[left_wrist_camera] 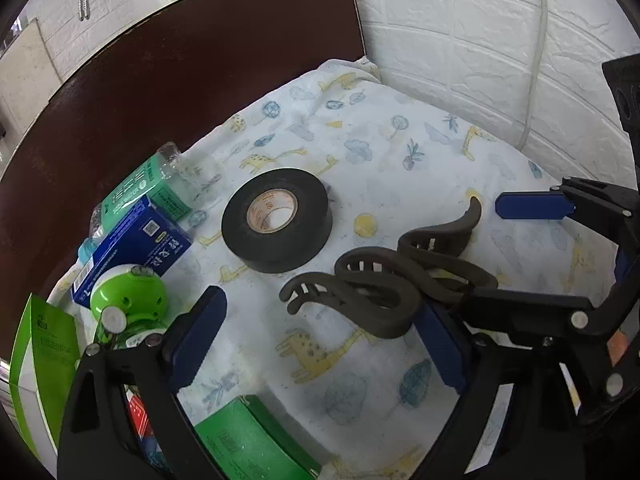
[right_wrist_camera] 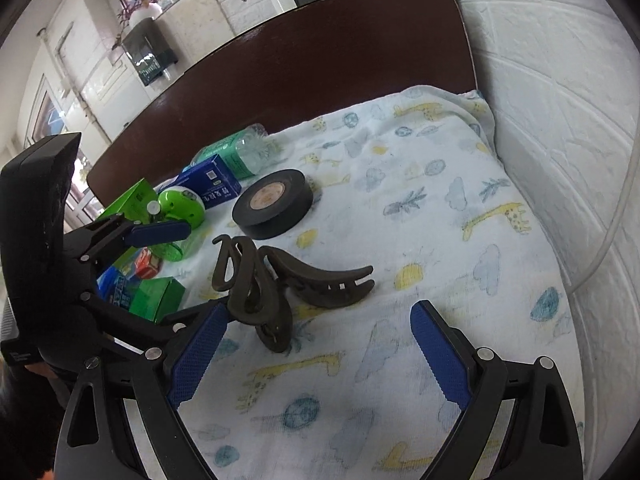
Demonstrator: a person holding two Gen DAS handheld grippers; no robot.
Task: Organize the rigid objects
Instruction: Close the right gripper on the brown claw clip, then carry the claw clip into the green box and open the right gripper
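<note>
Hovering over a bed (left_wrist_camera: 400, 168), left gripper (left_wrist_camera: 320, 344) fingers stood wide and empty beside a dark hair clip (left_wrist_camera: 384, 280), right gripper (right_wrist_camera: 316, 356) likewise wide, tape roll (left_wrist_camera: 277, 219) nearby.

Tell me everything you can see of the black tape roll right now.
The black tape roll is a wide ring of glossy black tape wound on a tan cardboard core with printing on its inner rim. It lies flat, hole up, on the animal-print cloth, and looks largely unused. It sits apart from the blue box on one side and the dark hair claw on the other. Neither gripper touches it.
</note>
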